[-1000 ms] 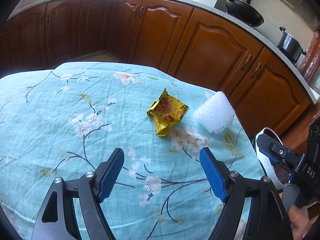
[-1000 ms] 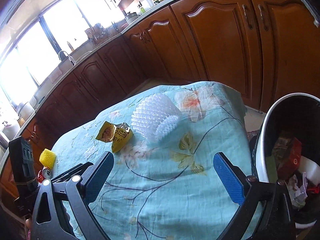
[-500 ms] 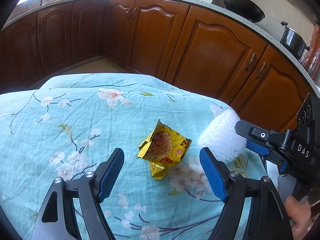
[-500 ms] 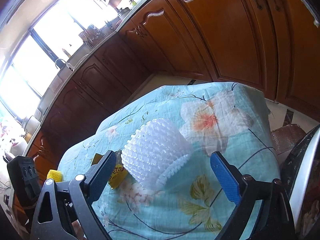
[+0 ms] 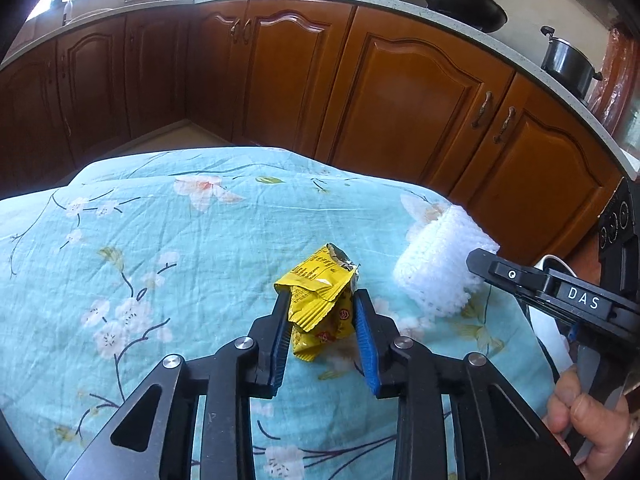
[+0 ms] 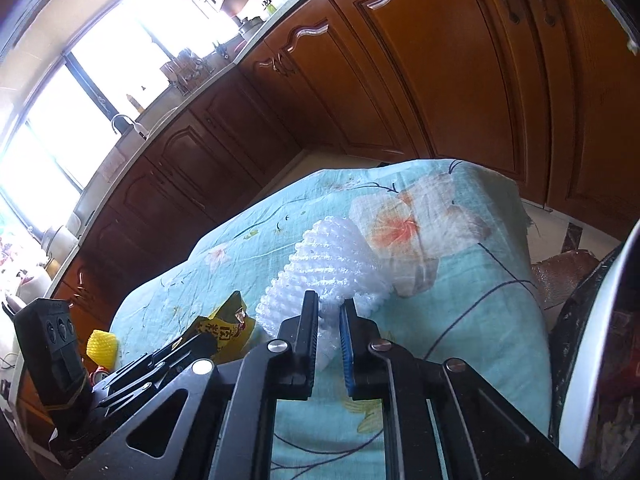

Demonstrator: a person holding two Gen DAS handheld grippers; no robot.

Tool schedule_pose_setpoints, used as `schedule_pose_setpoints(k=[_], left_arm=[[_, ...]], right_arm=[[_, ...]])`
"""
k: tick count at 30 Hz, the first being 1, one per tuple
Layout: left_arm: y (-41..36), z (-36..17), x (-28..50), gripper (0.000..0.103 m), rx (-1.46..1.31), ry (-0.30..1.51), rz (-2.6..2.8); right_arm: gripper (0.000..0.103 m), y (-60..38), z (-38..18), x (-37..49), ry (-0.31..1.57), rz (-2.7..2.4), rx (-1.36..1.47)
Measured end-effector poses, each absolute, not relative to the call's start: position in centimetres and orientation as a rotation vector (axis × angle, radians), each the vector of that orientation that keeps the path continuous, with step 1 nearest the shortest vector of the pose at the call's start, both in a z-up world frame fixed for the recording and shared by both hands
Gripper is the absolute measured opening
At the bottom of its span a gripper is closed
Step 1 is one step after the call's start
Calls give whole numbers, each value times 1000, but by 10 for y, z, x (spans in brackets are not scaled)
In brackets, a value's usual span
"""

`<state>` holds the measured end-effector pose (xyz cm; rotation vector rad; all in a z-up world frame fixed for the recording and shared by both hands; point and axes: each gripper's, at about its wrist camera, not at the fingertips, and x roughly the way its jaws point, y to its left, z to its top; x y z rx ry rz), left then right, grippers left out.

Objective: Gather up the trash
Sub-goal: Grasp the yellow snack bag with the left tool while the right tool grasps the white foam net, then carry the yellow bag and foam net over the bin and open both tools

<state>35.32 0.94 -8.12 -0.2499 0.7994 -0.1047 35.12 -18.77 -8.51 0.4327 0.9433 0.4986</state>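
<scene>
A crumpled yellow snack wrapper (image 5: 316, 300) lies on the light-blue flowered tablecloth (image 5: 160, 248). My left gripper (image 5: 320, 300) has its jaws closing, and the blue pads press the wrapper from both sides. To its right rests a white foam fruit net (image 5: 436, 264). My right gripper (image 6: 329, 304) also has its jaws closing, and they pinch the near edge of the foam net (image 6: 332, 264). The wrapper (image 6: 228, 328) shows at the left in the right wrist view, with the left gripper's body in front of it.
A white-rimmed trash bin (image 6: 592, 344) with rubbish inside stands off the table's right side. A yellow foam net (image 6: 103, 345) sits beyond the table's left end. Brown kitchen cabinets (image 5: 400, 92) run behind the table. A person's hand (image 5: 588, 412) grips the right tool.
Both grippers moved forward and down to the trash. The left jaws went from wide open to closed on the yellow wrapper, the right jaws from wide open to pinching the white foam net.
</scene>
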Motion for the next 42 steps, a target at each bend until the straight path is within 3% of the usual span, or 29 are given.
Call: schedule_pose_setpoints(k=[21, 42], left_arm=[[-46, -36, 241, 27, -218, 745, -223], [-107, -19, 215, 27, -167, 746, -325]], right_arm=[[10, -250, -32, 235, 805, 466, 382], [10, -333, -21, 181, 751, 323, 414]])
